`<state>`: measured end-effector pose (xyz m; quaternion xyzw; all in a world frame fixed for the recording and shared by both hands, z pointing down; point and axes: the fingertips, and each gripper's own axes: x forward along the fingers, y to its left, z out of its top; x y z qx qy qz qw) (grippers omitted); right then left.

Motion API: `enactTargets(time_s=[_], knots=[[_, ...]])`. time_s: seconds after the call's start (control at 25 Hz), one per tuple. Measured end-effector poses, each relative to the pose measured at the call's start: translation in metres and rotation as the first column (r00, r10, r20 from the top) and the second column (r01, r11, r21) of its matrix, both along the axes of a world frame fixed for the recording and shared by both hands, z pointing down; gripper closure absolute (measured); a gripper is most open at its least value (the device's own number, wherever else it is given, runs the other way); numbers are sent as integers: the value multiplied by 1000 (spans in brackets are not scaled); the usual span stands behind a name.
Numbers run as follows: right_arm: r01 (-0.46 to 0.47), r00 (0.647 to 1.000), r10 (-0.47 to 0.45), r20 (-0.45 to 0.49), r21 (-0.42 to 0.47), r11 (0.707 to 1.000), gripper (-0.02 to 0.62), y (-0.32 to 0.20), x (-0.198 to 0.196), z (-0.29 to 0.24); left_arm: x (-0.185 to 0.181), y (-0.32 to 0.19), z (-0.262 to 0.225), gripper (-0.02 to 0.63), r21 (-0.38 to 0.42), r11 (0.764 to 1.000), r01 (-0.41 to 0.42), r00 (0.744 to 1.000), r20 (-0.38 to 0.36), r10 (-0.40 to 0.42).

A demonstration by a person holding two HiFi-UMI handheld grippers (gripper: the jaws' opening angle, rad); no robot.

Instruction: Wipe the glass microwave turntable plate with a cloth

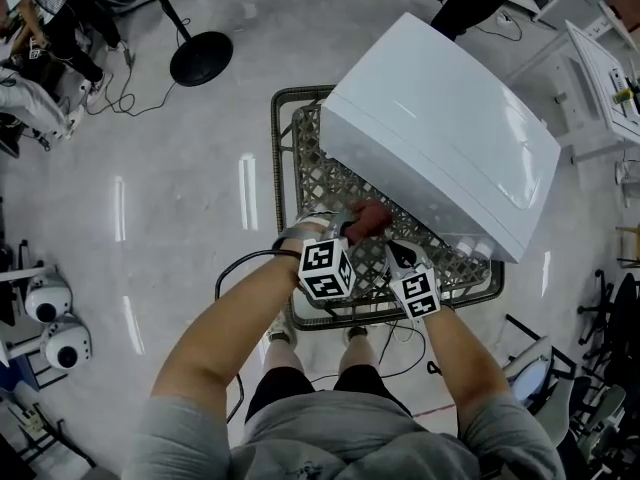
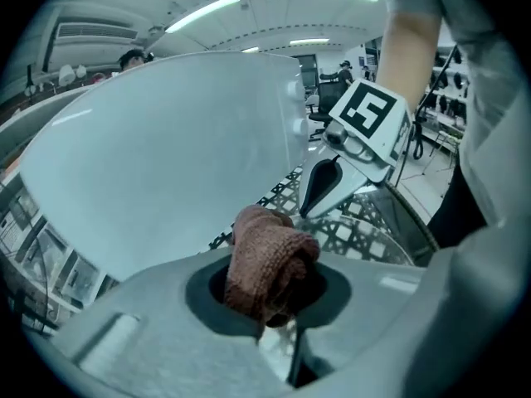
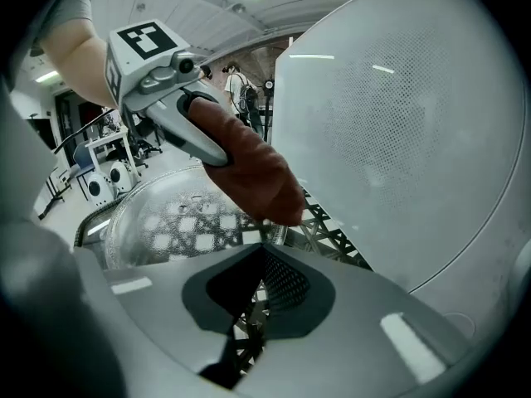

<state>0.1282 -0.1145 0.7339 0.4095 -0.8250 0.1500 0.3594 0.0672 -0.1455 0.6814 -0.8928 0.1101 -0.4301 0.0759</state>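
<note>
The brown-red cloth (image 2: 270, 264) is bunched up, and my left gripper (image 2: 270, 297) is shut on it. In the head view the cloth (image 1: 370, 218) hangs over the lattice table beside the white microwave (image 1: 440, 128). The clear glass plate (image 3: 166, 214) lies low over the lattice, and its rim reaches into my right gripper (image 3: 264, 259), whose jaws look shut on that rim. In the right gripper view the cloth (image 3: 257, 181) rests against the plate's far rim. The left gripper view shows the plate (image 2: 390, 222) under the right gripper (image 2: 319, 191).
The lattice table (image 1: 300, 168) carries the microwave, which fills its back right. On the floor stand a black round stand base (image 1: 200, 58), cables and white dome cameras (image 1: 50, 318). A white desk (image 1: 600, 88) stands at the far right.
</note>
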Motion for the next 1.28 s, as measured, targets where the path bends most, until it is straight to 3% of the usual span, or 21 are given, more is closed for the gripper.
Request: enactTargets(time_s=[0.24, 0.52, 1.28], knots=[[22, 1000, -21, -5, 19, 1000, 586, -2, -2, -2, 54, 13, 23, 548, -12, 997, -82, 996, 29, 82], [16, 1000, -16, 8, 23, 1000, 586, -2, -1, -5, 43, 17, 52, 548, -45, 995, -91, 989, 115, 96], [21, 999, -20, -45, 14, 1000, 586, 1, 2, 1, -136, 31, 46, 548, -79, 997, -3, 972, 235, 22]])
